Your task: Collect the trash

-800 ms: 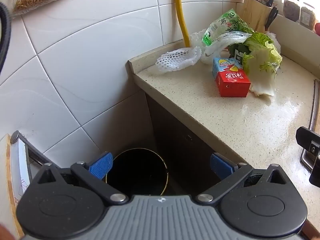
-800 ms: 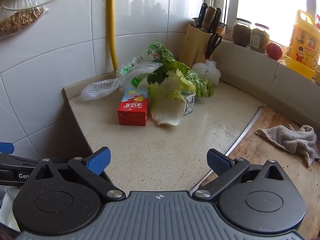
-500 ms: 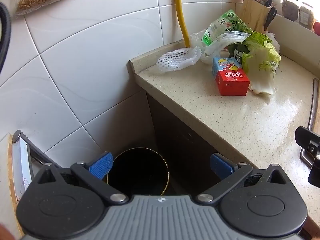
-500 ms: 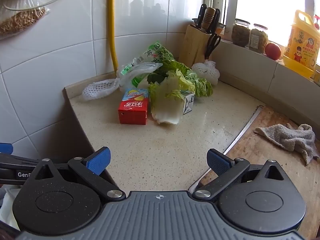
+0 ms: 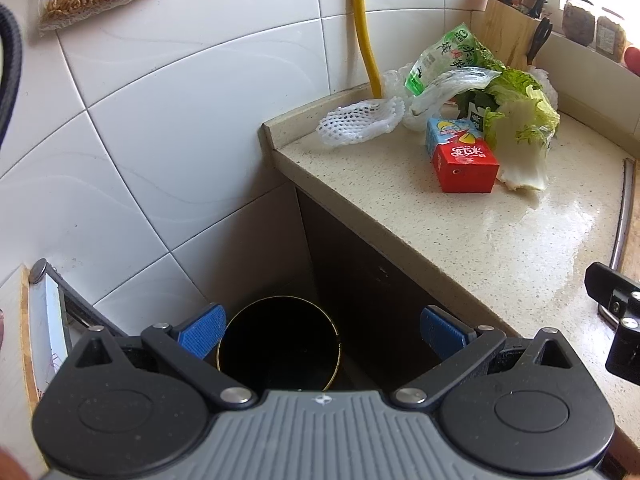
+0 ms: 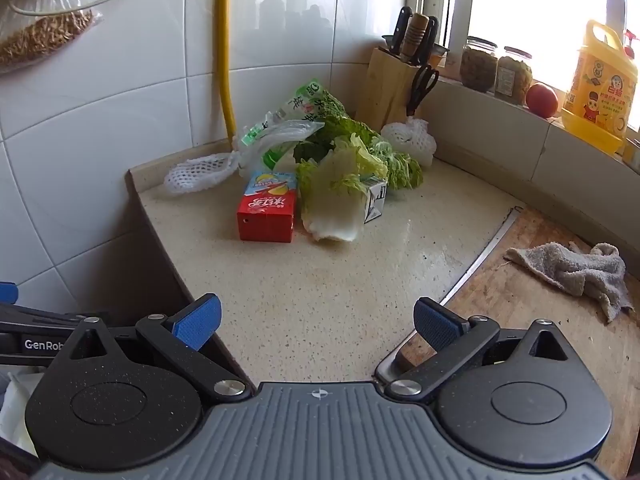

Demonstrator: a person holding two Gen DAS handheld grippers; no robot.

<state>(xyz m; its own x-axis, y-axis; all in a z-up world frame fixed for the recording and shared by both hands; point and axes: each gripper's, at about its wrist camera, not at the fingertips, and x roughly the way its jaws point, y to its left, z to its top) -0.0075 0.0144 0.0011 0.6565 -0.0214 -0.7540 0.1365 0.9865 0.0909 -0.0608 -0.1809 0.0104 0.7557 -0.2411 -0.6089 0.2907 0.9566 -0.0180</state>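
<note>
Your left gripper [image 5: 320, 332] had a ribbed grey housing with a small white crosshair mark at its front edge, flanked by two black speckled plastic discs, each with a raised round cap. Black link arms ran from silver rivets out to blue fingers [image 5: 202, 334] with a fine textured face, and triangular cut-outs sat above each disc. Your right gripper [image 6: 316, 324] was built the same: grey ribbed body, black discs, silver pins, blue fingers [image 6: 438, 326]. In the right wrist view, the left unit's black side bore white lettering reading "GenRob", cut off
</note>
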